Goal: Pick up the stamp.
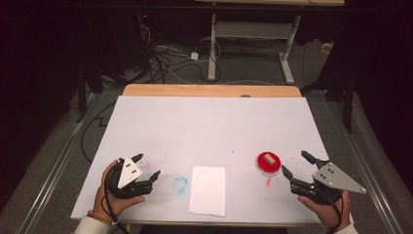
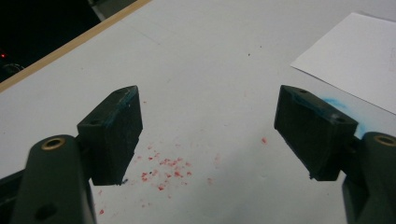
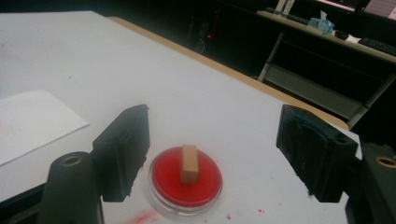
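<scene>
A round red ink pad (image 1: 269,163) lies on the white table cover at the right, and a small wooden stamp block (image 1: 270,159) stands on it. In the right gripper view the block (image 3: 188,164) stands upright on the red pad (image 3: 185,182), just ahead of the jaws. My right gripper (image 1: 293,163) is open, close to the pad's right side. A white sheet of paper (image 1: 208,190) lies near the front edge at the middle. My left gripper (image 1: 146,165) is open at the left, over red specks (image 2: 166,170), with nothing between its jaws.
A pale blue smudge (image 1: 179,185) marks the cover just left of the paper. A red smear (image 1: 268,182) lies in front of the pad. The table's wooden far edge (image 1: 212,90) shows beyond the cover. Desk legs and cables stand on the floor behind.
</scene>
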Tool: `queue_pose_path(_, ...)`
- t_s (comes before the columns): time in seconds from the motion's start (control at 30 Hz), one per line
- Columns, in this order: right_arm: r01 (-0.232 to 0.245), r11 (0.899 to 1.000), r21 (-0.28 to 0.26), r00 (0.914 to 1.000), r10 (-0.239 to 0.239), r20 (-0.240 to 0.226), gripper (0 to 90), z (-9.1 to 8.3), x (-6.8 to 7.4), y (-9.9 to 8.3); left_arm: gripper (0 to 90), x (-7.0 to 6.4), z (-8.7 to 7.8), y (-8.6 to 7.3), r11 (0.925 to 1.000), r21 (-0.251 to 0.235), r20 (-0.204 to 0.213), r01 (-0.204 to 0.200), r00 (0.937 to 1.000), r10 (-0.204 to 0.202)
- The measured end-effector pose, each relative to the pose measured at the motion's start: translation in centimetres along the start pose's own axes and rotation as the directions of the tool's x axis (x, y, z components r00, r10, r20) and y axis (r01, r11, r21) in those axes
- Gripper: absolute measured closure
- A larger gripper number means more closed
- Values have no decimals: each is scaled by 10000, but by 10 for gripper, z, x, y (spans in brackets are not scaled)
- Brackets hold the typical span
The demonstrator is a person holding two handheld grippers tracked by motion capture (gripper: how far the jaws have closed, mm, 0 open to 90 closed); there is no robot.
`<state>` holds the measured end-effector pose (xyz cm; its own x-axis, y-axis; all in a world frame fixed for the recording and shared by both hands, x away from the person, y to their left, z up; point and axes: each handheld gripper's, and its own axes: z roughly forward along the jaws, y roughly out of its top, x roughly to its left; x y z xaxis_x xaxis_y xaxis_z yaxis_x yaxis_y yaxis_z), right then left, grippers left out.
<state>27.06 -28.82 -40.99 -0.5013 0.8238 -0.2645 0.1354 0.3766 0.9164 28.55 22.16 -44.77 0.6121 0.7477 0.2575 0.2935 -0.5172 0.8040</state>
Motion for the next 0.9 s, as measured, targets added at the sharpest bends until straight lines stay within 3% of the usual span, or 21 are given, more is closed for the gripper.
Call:
queue_pose_path(0.43,-223,9994,268,9996,228,-181,293,0,-3,2,225,4,4,-6,9994,333,-32,36,10000,-35)
queue_pose_path(0.63,-419,9947,940,9984,454,-352,296,7,-11,10,224,3,4,-6,9992,407,-36,19,10000,-17)
queue_pose_path(0.9,-278,9861,1636,9973,386,-632,325,19,-16,30,222,4,7,-7,9986,529,48,42,10000,-45)
